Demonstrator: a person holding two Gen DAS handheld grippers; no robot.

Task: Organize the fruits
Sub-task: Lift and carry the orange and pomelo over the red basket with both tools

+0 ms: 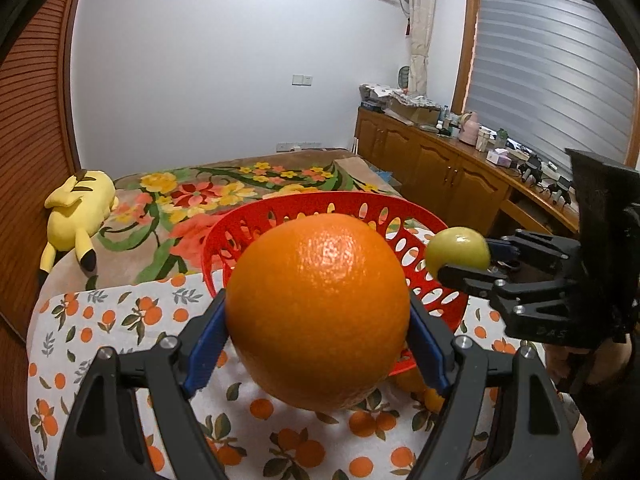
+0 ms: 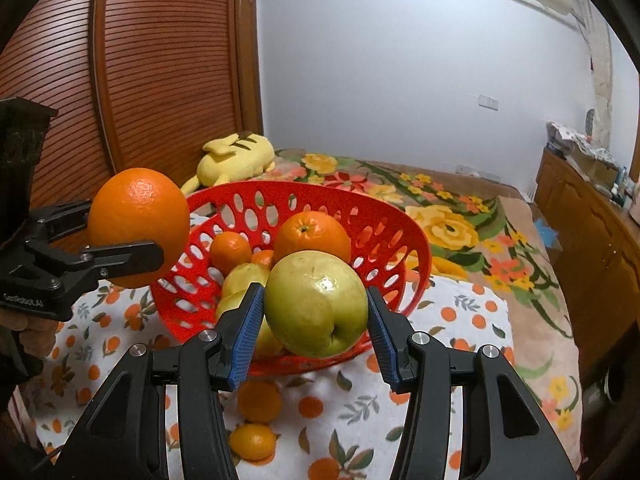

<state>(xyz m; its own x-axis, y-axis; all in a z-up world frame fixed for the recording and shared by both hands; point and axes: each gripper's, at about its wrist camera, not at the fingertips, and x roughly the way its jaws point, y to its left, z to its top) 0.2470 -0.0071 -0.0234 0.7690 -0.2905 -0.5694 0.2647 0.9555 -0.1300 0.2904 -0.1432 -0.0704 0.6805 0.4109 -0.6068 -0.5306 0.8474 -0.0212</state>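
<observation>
Carrying fruit to the red perforated plastic basket (image 2: 416, 240) | left gripper (image 1: 318, 320) jaws clamped the large round orange (image 1: 320, 308), right gripper (image 2: 316, 312) jaws the yellow-green apple (image 2: 316, 304), both near its front rim | advice: release low inside, one at a time.

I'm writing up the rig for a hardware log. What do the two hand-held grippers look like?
Both match: the left hand-held gripper and right hand-held gripper have black plastic linkage arms with triangular cut-outs and silver round bolt heads. Each finger carries a blue ribbed pad. Seen from the right wrist camera, the left unit's body bears pale lettering, too small to read surely. No sleeves show.
</observation>
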